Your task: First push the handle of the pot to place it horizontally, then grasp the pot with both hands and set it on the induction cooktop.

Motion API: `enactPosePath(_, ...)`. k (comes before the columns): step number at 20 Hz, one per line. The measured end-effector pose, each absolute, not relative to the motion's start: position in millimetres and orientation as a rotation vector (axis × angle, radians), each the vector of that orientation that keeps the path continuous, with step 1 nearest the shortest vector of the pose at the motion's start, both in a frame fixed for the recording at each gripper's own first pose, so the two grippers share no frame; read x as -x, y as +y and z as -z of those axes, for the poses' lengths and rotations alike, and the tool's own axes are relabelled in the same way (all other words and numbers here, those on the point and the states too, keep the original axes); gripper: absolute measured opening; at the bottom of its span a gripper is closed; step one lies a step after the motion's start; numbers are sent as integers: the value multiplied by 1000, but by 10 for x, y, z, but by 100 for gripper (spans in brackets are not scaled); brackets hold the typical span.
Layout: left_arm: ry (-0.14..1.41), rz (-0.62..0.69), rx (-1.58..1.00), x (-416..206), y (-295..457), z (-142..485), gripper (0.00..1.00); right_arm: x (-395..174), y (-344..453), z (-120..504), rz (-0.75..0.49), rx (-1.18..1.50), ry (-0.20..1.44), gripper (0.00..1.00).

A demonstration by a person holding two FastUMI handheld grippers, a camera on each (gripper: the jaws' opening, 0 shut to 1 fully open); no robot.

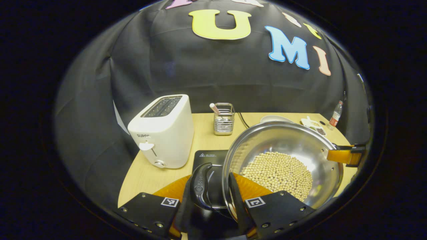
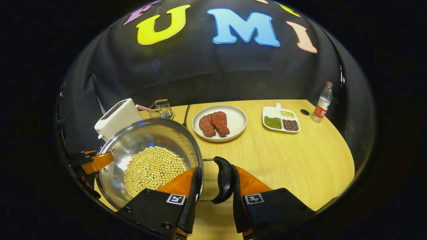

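Observation:
A steel pot point(image 1: 293, 140) holding pale soybeans point(image 1: 278, 171) hangs over the black induction cooktop point(image 1: 208, 155), tilted a little. My left gripper point(image 1: 211, 182) is shut on the pot's black side handle point(image 1: 201, 186), and its right finger reaches over the rim. In the right gripper view the pot point(image 2: 150, 136) is at the left, and my right gripper point(image 2: 215, 172) is shut on the opposite black handle point(image 2: 223, 180). Each gripper also appears across the pot from the other: the right gripper point(image 1: 347, 155) and the left gripper point(image 2: 93, 161).
A white toaster point(image 1: 163, 131) stands left of the cooktop with a wire utensil holder point(image 1: 224, 119) behind it. A plate with two meat pieces point(image 2: 220, 123), a divided dish of beans point(image 2: 281, 120) and a water bottle point(image 2: 322, 103) sit on the wooden table point(image 2: 293, 160).

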State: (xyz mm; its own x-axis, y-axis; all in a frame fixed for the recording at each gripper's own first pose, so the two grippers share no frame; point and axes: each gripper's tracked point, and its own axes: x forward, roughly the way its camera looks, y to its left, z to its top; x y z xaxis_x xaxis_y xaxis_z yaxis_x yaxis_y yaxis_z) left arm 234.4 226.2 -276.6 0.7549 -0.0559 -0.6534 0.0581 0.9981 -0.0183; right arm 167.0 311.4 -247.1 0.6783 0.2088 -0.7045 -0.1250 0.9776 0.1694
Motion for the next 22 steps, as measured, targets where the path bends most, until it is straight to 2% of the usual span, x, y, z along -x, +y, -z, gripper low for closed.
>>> enactPosePath(2,721,62,-5,-2368,2346,2794,57,-1675,3209,2477,-194,-119,807,50)
enactPosePath(3,721,60,-4,-2380,2390,2800,57,-1669,3252,2481,-199,-119,807,46)
enactPosePath(5,726,52,2,-2396,2485,2815,57,-1682,3330,2482,-208,-115,804,49)
enactPosePath(6,730,48,7,-2398,2518,2846,57,-1675,3352,2490,-209,-116,807,46)
enactPosePath(10,746,48,17,-2378,2601,2946,57,-1675,3429,2540,-214,-108,814,46)
enactPosePath(11,749,46,21,-2376,2614,2963,54,-1663,3435,2555,-216,-105,818,46)
enactPosePath(12,749,44,23,-2378,2616,2984,60,-1662,3447,2560,-216,-104,817,46)
enactPosePath(13,750,44,25,-2380,2619,3004,54,-1664,3453,2560,-216,-104,812,46)
enactPosePath(14,748,45,27,-2381,2636,3006,57,-1675,3453,2565,-216,-103,810,51)
enactPosePath(15,743,46,28,-2377,2637,2994,57,-1676,3457,2574,-220,-100,809,48)
enactPosePath(16,739,43,31,-2362,2640,2986,57,-1683,3457,2582,-229,-96,804,53)
enactPosePath(18,719,29,33,-2357,2646,2966,62,-1689,3487,2532,-255,-99,780,56)
enactPosePath(19,688,19,32,-2372,2647,2912,58,-1686,3492,2464,-266,-103,756,63)
enactPosePath(20,646,5,23,-2405,2654,2808,60,-1703,3455,2401,-262,-95,731,77)
enactPosePath(21,606,-5,12,-2421,2642,2676,73,-1699,3395,2344,-256,-80,706,100)
enactPosePath(22,567,-12,5,-2435,2625,2527,86,-1703,3340,2283,-255,-64,682,94)
